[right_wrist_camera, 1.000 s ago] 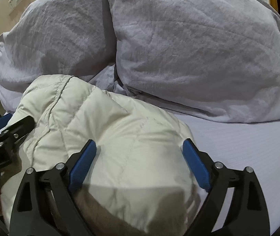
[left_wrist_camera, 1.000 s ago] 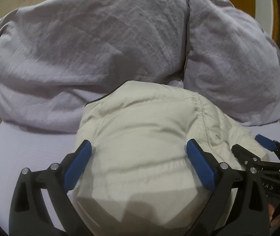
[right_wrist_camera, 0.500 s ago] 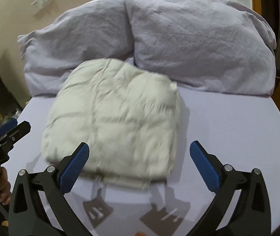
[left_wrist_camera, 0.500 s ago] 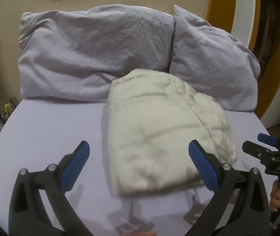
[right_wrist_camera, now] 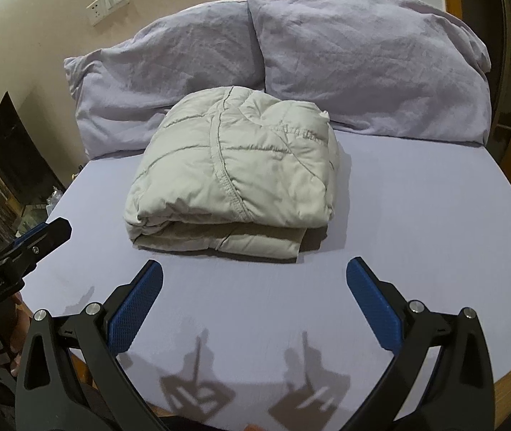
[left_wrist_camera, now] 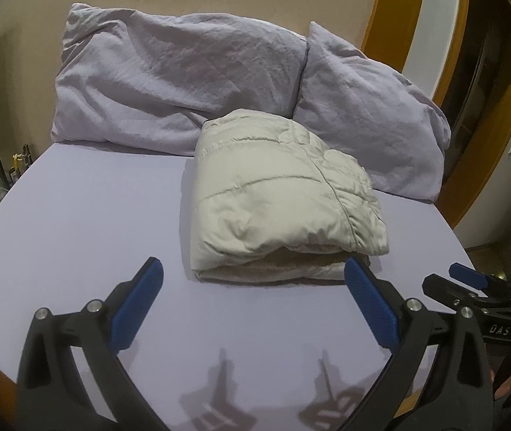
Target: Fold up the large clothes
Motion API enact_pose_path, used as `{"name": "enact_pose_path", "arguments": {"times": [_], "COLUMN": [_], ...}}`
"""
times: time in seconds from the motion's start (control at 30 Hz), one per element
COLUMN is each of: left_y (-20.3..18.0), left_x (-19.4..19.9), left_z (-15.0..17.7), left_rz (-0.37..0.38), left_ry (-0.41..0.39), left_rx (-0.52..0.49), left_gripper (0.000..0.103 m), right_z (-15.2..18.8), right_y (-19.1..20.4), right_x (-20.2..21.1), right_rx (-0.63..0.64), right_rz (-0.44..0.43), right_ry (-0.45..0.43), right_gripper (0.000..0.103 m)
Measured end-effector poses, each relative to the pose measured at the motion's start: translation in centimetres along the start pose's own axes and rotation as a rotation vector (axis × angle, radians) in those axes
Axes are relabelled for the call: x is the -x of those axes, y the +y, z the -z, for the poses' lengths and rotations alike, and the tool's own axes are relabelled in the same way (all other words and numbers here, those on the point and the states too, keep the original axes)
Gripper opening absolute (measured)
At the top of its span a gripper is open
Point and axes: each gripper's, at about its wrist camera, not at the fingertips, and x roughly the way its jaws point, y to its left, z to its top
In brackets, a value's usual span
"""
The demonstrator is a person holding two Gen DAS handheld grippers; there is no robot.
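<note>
- Your left tongs (left_wrist_camera: 253, 303) sit at the bottom of the left view with the blue pads spread wide and nothing between them; only bare sheet shows in the gap.
- Your right tongs (right_wrist_camera: 254, 301) are the same at the bottom of the right view: jaws have just been opening, now fully apart, empty.
- Each tool shows in the other's view, at the lower right of the left view and the lower left of the right view, clear of the cloth.
- The jacket (right_wrist_camera: 233, 176) lies in the centre of both views as a neat, thick, pale bundle on the bed (right_wrist_camera: 417, 233), its far edge against the pillows (right_wrist_camera: 363, 57) in the upper half.
- By my reading the folding is finished and you are in the letting-go-and-backing-off step.
- Next move, if any: check that the top layer does not spring open; otherwise fetch another garment.
</note>
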Motion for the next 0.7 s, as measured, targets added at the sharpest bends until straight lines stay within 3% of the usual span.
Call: {"name": "enact_pose_path", "arguments": {"times": [0.7], "left_y": [0.1], "left_x": [-0.9], "left_z": [1.1], "left_rz": [0.008], "left_ry": [0.055], "left_rx": [0.025], "left_gripper": [0.101], "right_z": [1.0], "right_y": [0.3], "right_x": [-0.9], "right_rx": [-0.029], "right_rz": [-0.03], "right_ry": [0.025], "right_gripper": [0.102]}}
